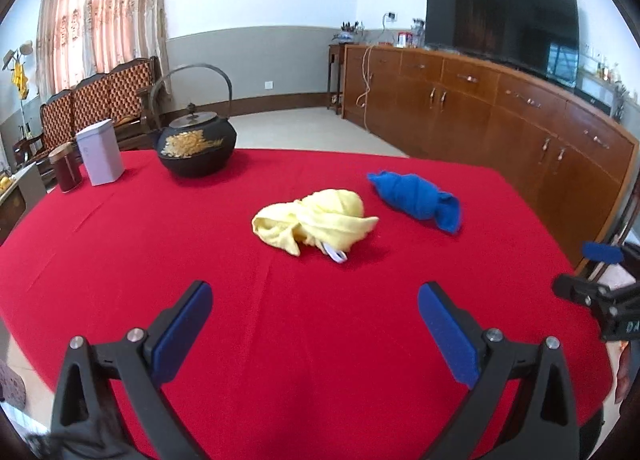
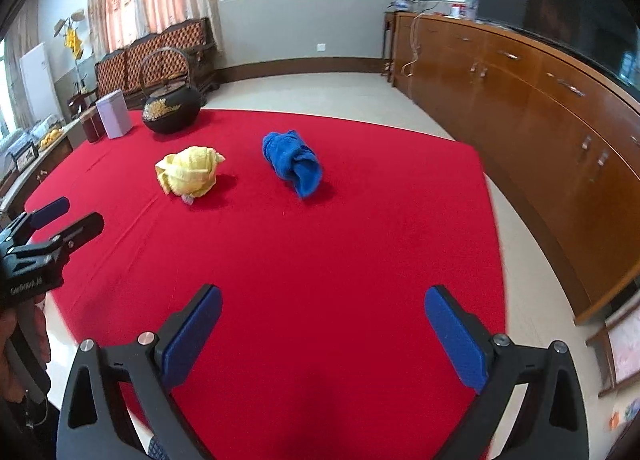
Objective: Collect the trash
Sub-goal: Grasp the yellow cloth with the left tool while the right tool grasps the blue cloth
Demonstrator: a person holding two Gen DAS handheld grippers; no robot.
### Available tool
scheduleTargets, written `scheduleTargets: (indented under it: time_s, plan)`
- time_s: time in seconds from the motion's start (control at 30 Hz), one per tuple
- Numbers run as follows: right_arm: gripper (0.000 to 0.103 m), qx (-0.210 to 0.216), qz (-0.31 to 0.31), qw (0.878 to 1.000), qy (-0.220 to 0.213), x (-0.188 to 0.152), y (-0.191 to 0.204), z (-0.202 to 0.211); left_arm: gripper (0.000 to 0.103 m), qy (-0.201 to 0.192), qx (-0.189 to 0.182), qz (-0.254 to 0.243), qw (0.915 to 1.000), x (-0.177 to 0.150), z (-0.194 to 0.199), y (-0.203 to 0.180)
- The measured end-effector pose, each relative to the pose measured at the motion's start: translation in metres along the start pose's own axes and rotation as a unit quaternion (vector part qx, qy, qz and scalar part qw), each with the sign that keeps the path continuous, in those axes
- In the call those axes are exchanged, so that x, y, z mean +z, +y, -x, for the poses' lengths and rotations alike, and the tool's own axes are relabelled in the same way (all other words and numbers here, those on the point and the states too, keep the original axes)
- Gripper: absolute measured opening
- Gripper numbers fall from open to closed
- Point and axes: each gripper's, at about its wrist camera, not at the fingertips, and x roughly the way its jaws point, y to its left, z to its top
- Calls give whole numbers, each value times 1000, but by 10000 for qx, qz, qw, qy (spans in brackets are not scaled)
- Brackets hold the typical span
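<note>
Only beside the left view's yellow cloth (image 1: 316, 219): a white scrap (image 1: 336, 254).

Both wrist views face across red table (image 1: 120, 244), sharing cloths

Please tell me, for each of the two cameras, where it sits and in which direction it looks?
Left wrist: sits behind the open left claw, looking across the red table toward the yellow cloth; the right claw shows at the right edge.
Right wrist: sits behind the open right claw, looking toward the blue cloth; the left claw shows at the left.
Shared: both cloths and the black kettle.
</note>
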Motion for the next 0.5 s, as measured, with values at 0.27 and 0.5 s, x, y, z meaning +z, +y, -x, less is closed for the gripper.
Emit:
scheduleTargets:
  time_s: [0.27, 0.5]
  plan:
    - [94, 26, 424, 9988, 256, 61, 13, -86, 103, 296, 6, -10, 9996, 22, -64, 0]
    - [83, 148, 529, 9973, 481, 88, 15, -145, 99, 483, -9, 98, 9988, 34, -95, 9]
